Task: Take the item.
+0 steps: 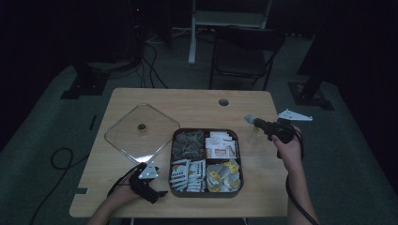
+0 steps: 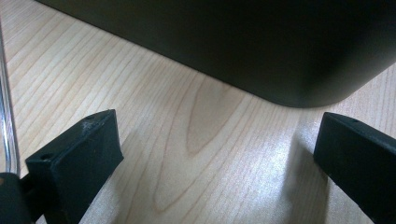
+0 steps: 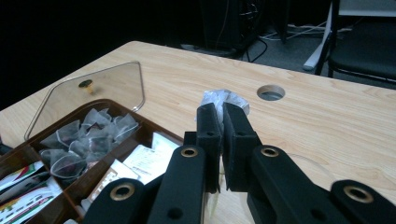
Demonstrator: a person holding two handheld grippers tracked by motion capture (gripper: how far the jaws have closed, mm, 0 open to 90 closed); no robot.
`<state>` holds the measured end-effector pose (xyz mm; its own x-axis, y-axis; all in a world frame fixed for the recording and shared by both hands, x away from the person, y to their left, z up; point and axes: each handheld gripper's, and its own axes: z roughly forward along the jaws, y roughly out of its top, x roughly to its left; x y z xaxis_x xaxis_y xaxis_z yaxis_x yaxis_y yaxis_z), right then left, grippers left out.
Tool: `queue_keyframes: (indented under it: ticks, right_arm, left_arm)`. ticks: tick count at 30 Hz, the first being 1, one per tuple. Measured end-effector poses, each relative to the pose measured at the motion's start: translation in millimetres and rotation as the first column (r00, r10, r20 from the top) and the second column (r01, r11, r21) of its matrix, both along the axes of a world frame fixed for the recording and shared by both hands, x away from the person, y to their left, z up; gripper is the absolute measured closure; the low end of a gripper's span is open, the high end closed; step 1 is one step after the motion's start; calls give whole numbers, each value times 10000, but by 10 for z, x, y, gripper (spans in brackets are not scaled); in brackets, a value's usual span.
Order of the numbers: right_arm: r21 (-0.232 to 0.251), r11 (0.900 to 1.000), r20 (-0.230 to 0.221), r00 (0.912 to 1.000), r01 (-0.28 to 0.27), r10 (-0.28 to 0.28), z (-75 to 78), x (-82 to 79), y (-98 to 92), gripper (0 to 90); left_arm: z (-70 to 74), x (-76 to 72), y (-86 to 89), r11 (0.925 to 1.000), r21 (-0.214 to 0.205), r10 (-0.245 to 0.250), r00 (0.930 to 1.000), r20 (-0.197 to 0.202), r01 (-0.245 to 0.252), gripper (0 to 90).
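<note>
Jaws of right gripper (image 3: 223,109) pinch tea bag (image 3: 224,99).

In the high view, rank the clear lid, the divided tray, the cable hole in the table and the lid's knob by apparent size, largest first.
1. Clear lid and divided tray: near alike; I will not rank them.
2. Cable hole.
3. Lid's knob, slightly smaller than the hole.

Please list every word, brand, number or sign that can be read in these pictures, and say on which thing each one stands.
No text can be read with certainty.
White and orange packets in the tray: print is there, too small and blurred to read.
White packets with stripes: marks blurred, unreadable.
Yellow and white round packets: unreadable.
Papers beside the right gripper: faint print, illegible.
Glass lid: no text.
</note>
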<state>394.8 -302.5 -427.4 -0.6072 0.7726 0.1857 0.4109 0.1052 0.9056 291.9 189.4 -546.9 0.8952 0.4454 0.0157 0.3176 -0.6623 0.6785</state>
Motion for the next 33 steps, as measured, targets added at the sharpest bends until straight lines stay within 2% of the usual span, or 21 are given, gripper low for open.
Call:
queue_keyframes:
  ticks: [10, 23, 33]
  right_arm:
    - [8, 9972, -384, 9964, 753, -753, -143, 97, -167, 865]
    - [-133, 9925, -880, 9886, 1215, -1222, -322, 156, -251, 860]
    - [-13, 9918, -999, 9868, 1276, -1271, -377, 177, -276, 739]
  left_arm:
    - [-1, -1, -1, 10000, -10, 13, 10000, -15, -13, 12]
    - [-1, -2, -1, 10000, -11, 14, 10000, -16, -14, 12]
    - [-1, -1, 0, 10000, -10, 12, 10000, -15, -12, 12]
